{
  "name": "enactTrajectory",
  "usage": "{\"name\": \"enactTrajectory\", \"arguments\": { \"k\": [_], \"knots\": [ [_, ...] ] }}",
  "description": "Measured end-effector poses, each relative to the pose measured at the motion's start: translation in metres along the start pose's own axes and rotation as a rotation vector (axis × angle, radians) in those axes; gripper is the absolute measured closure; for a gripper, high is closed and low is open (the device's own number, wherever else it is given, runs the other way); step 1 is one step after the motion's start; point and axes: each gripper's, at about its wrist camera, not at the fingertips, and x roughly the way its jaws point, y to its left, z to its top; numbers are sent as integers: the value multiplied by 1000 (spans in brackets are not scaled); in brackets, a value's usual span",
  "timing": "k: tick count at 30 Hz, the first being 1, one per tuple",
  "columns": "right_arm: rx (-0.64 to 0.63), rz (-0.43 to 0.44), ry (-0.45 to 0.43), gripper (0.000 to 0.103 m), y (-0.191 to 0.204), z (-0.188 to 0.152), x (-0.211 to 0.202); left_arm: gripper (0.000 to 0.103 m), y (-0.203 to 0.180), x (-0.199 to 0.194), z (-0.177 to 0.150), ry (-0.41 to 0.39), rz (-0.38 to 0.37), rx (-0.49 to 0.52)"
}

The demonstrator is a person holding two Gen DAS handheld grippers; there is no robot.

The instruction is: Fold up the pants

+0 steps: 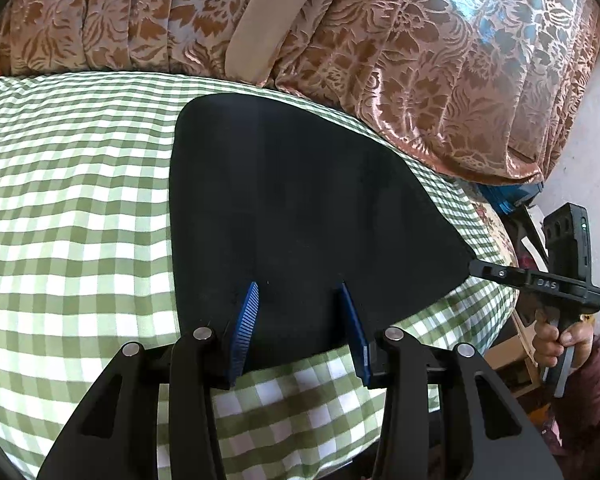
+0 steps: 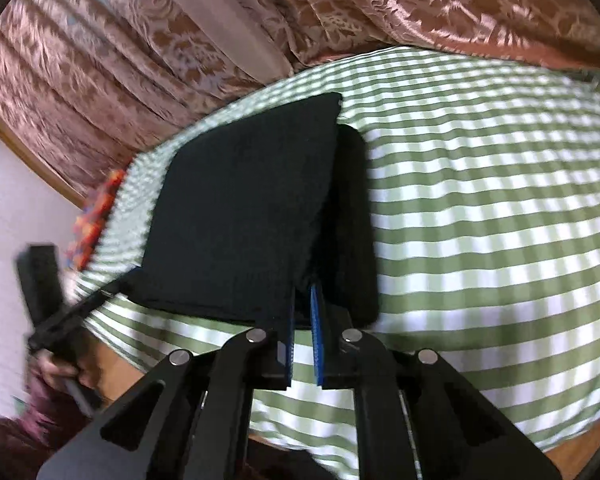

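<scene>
Left hand-held gripper (image 1: 300, 300) open over folded black pants (image 1: 300, 200), checked cloth (image 1: 80, 200) beneath

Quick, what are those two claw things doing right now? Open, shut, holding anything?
Left gripper: open over the black pants, gripping nothing.
Right gripper: shut at the near edge of the pants; whether cloth is pinched cannot be told.

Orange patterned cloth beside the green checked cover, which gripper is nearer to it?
Left. The left gripper is just below the orange patterned cloth; the right gripper is farther off, at the black folded pants' near edge.
</scene>
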Motion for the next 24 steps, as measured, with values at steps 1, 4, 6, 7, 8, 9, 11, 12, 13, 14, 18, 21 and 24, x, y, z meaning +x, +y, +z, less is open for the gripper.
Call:
{"name": "enactTrajectory", "arguments": {
  "k": [1, 4, 6, 7, 8, 9, 11, 12, 13, 14, 18, 21, 24],
  "knots": [
    [14, -10, 19, 97, -5, -4, 9, 63, -1, 0, -2, 2, -1, 2],
    [17, -37, 19, 97, -10, -15, 27, 63, -5, 5, -12, 3, 11, 13],
    [23, -39, 9, 97, -9, -15, 23, 63, -8, 5, -14, -5, 30, 19],
    [17, -43, 5, 96, -8, -15, 21, 63, -8, 4, -13, -4, 34, 19],
    [6, -49, 7, 96, -6, -15, 19, 63, -9, 3, -11, -4, 38, 18],
    [-5, -54, 7, 96, -4, -15, 17, 63, -11, 1, -8, -7, 45, 19],
    [-13, -48, 2, 92, 0, -12, 9, 63, -16, -6, -2, -26, 73, 33],
    [-19, -44, -5, 92, 2, -11, 5, 63, -18, -9, 0, -41, 81, 34],
    [-29, -41, -23, 91, 5, -8, -2, 63, -20, -15, 3, -65, 97, 34],
    [-30, -38, -39, 86, 7, -5, -8, 63, -22, -17, 5, -75, 110, 36],
    [-29, -28, -114, 62, 16, 10, -30, 56, -28, -22, 12, -109, 211, 76],
    [-33, -7, -147, 60, 29, 26, -32, 56, -29, -20, 16, -113, 242, 87],
    [-19, 34, -156, 60, 40, 45, -22, 56, -30, -18, 14, -110, 257, 100]
  ]
}}
